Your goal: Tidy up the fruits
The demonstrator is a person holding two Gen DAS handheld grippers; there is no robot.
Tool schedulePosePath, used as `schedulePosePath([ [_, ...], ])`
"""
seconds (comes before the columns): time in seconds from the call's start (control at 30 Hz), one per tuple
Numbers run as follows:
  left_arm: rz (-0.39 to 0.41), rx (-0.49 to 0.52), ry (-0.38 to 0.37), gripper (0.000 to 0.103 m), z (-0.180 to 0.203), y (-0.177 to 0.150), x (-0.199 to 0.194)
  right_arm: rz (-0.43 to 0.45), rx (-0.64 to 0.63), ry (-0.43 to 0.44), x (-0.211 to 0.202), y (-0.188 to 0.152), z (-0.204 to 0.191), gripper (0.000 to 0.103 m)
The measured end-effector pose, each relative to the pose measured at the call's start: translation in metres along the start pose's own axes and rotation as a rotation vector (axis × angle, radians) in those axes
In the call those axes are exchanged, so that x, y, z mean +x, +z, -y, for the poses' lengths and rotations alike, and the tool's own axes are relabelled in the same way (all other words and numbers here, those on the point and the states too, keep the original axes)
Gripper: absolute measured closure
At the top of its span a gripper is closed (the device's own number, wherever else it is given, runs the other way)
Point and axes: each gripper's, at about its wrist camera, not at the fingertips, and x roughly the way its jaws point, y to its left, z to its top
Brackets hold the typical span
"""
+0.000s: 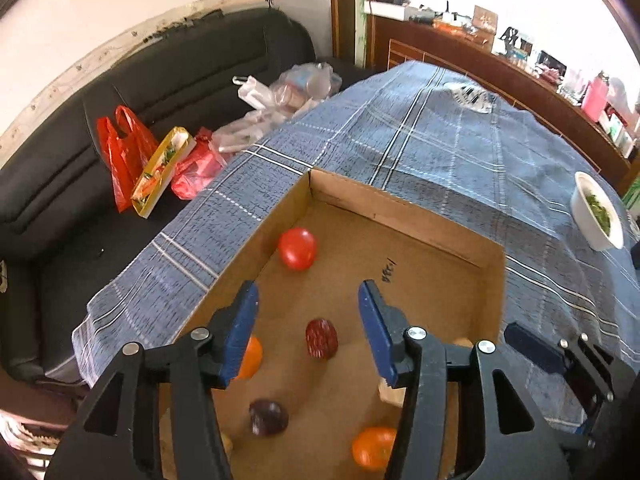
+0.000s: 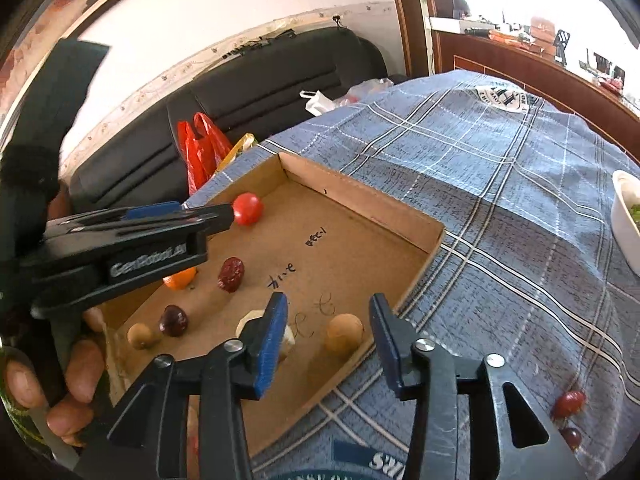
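A shallow cardboard box (image 1: 400, 208) (image 2: 360, 196) lies on the blue plaid tablecloth. In it are a red tomato (image 1: 297, 249) (image 2: 247, 208), a red date (image 1: 321, 338) (image 2: 231, 274), a dark plum (image 1: 268, 417) (image 2: 173, 320), oranges (image 1: 373, 448) (image 2: 180, 279), a brown walnut (image 2: 344, 334) and a small brown fruit (image 2: 140, 336). My left gripper (image 1: 308, 320) is open and empty above the box, over the date. My right gripper (image 2: 330, 332) is open and empty at the box's near right edge, by the walnut. Two dark red fruits (image 2: 568, 404) lie on the cloth at the right.
A white bowl (image 1: 596, 212) (image 2: 624, 224) with greens stands at the table's right. A black sofa (image 1: 160, 80) with red plastic bags (image 1: 124, 152) and clear bags lies left of the table. A wooden sideboard (image 1: 520, 76) runs behind.
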Motion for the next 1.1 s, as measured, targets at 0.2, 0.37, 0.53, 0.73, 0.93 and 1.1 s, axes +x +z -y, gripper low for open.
schedulePosePath([
  [0.2,0.042,-0.012,-0.016,0.052,-0.004,-0.021,-0.032,0.02,-0.017,0.012,-0.021,-0.011,-0.006,0.054],
  [0.37,0.071,-0.02,-0.021,0.042,-0.006,-0.038,-0.054,0.045,-0.048,0.039,-0.04,-0.021,-0.012,0.049],
  [0.53,0.093,-0.01,-0.009,0.04,-0.008,-0.057,-0.073,0.055,-0.077,0.065,-0.051,-0.028,-0.013,0.044],
  [0.73,0.105,-0.014,0.003,0.032,-0.014,-0.076,-0.089,0.072,-0.115,0.088,-0.067,-0.035,-0.018,0.033],
  [0.93,0.117,-0.001,0.004,0.032,-0.015,-0.098,-0.1,0.081,-0.181,0.103,-0.083,-0.042,-0.031,0.025],
  [1.1,0.129,0.008,0.023,0.032,-0.017,-0.111,-0.111,0.07,-0.229,0.091,-0.089,-0.047,-0.041,0.025],
])
